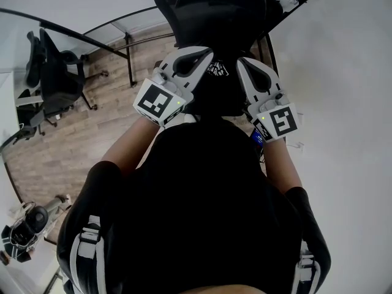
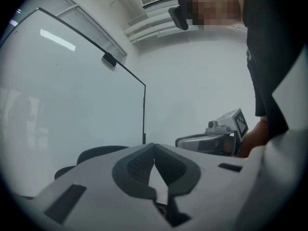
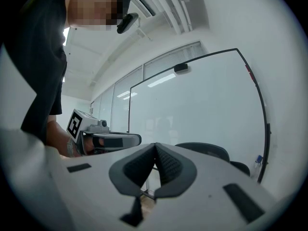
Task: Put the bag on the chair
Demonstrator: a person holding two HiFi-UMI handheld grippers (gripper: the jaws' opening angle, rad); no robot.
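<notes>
In the head view I hold both grippers level in front of my chest, pointing at a black office chair [image 1: 211,11] at the top centre. The left gripper [image 1: 205,55] and the right gripper [image 1: 242,63] are close together, both shut and empty. Between them shows a black thing with a white printed patch [image 1: 217,70]; I cannot tell whether it is the bag. In the left gripper view the left gripper [image 2: 154,146] has its pads [image 2: 139,165] together, with the right gripper [image 2: 216,136] beside it. The right gripper view shows the right gripper [image 3: 155,146] shut too, with the left gripper [image 3: 103,139] at its left.
A second black office chair [image 1: 58,78] stands on the wooden floor [image 1: 104,121] at the left. A black-framed whiteboard [image 3: 202,105] stands behind the chairs. A white wall [image 1: 343,72] fills the right side. Some wheeled equipment [image 1: 27,225] sits at the bottom left.
</notes>
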